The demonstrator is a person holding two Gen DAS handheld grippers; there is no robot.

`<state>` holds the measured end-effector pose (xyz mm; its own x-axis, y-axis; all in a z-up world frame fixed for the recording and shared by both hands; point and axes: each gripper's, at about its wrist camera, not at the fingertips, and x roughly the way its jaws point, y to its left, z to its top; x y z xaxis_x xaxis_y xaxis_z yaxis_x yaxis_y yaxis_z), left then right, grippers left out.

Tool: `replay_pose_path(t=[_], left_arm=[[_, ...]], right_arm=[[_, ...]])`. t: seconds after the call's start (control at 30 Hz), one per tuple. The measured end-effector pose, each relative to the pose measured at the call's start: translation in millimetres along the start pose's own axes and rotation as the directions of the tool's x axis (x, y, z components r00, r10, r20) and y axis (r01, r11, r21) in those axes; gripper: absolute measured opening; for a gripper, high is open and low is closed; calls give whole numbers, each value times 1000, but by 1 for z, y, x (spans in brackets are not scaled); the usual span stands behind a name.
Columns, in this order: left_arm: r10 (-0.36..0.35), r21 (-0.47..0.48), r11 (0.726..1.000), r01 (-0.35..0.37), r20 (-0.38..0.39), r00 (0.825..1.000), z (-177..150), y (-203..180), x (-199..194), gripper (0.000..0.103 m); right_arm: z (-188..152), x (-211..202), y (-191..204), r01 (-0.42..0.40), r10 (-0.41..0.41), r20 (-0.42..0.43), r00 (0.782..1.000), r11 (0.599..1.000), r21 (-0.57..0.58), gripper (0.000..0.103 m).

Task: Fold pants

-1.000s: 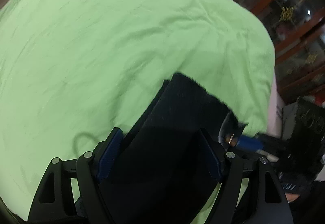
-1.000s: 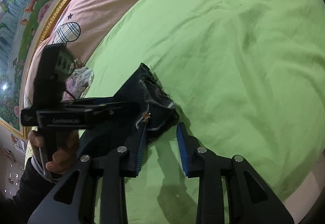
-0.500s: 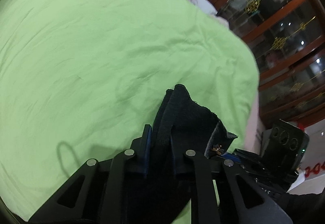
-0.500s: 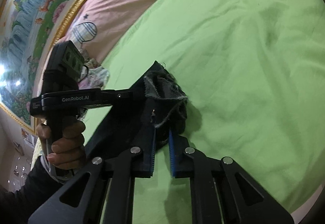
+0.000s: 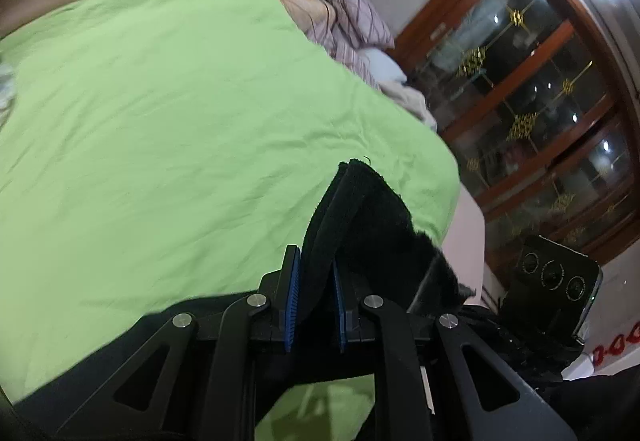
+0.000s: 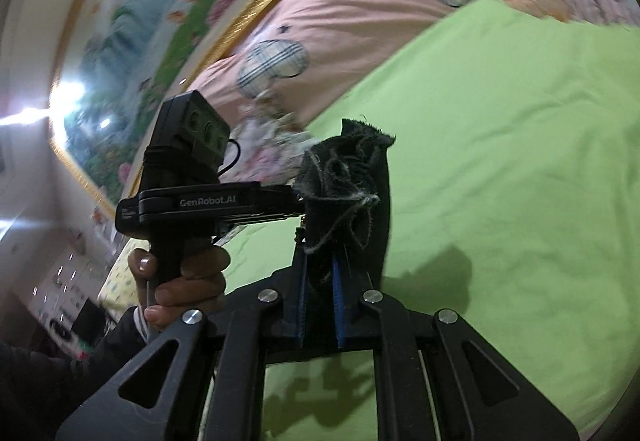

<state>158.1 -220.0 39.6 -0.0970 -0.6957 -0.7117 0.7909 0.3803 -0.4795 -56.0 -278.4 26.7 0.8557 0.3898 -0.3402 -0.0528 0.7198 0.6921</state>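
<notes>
pants: black pants [image 5: 360, 225], frayed hem [image 6: 344, 177], held up off green bedsheet [image 5: 180, 121]
left gripper [image 5: 314, 305]: clamped on pants edge
right gripper [image 6: 320, 301]: clamped on bunched hem
step: lift, both corners pinched
next: likely spread apart, lay flat on sheet, then fold

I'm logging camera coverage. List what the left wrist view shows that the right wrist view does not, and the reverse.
Left wrist only: the wooden glass-fronted cabinet.

Right wrist only: the gold-framed landscape painting and the bare hand gripping the left tongs.

Both: the wrinkled lime-green bedsheet, and dark frayed fabric pants clamped in the tongs.
</notes>
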Motion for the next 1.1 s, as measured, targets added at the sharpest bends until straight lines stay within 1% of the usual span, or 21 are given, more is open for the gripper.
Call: replay_pose_path(t=[0.1,0.2,0.27,0.37,0.53,0.6,0.7,0.77,0.9,0.97,1.0,1.03,1.07,1.1], left_arm=[[-2,-25,1000,3,47,999,-16,11,-29,14],[4,-51,999,0,81,997,-32,27,-54,14],[15,-79,997,-7,103,995,-44,37,-60,11],[35,-137,990,-18,125,992,-67,58,-71,11],[54,-263,965,-13,149,987,-106,100,-83,11],[73,-307,951,-23,150,986,-121,116,-85,11],[89,-366,930,-32,140,986,-140,136,-79,11],[90,-413,910,-30,127,988,-152,151,-73,12],[125,-470,881,-57,114,986,-172,168,-71,12],[142,-497,865,-64,120,983,-184,174,-76,12],[150,-510,858,-65,127,981,-189,175,-80,13],[157,-521,851,-65,134,979,-192,179,-80,16],[167,-542,838,-62,146,975,-197,181,-84,16],[174,-555,830,-61,154,973,-201,180,-88,16]], right_arm=[[-3,15,23,-48,46,-43,998,997,-52,12],[-12,37,41,-105,94,-111,989,990,-92,12],[-20,53,47,-131,116,-150,982,987,-95,12],[-31,78,53,-154,130,-213,968,983,-100,12],[-48,114,61,-172,130,-306,943,978,-114,12],[-56,130,63,-172,120,-345,931,977,-123,12],[-63,146,60,-157,97,-388,917,979,-127,12],[-68,158,55,-141,76,-423,903,982,-125,12],[-78,165,50,-112,35,-461,887,984,-141,16],[-81,166,52,-106,21,-468,884,982,-156,18],[-81,167,52,-113,27,-470,882,981,-155,21],[-82,167,53,-120,35,-471,882,981,-152,27],[-82,166,54,-132,48,-470,881,980,-147,31],[-83,165,56,-142,58,-470,881,979,-145,39]])
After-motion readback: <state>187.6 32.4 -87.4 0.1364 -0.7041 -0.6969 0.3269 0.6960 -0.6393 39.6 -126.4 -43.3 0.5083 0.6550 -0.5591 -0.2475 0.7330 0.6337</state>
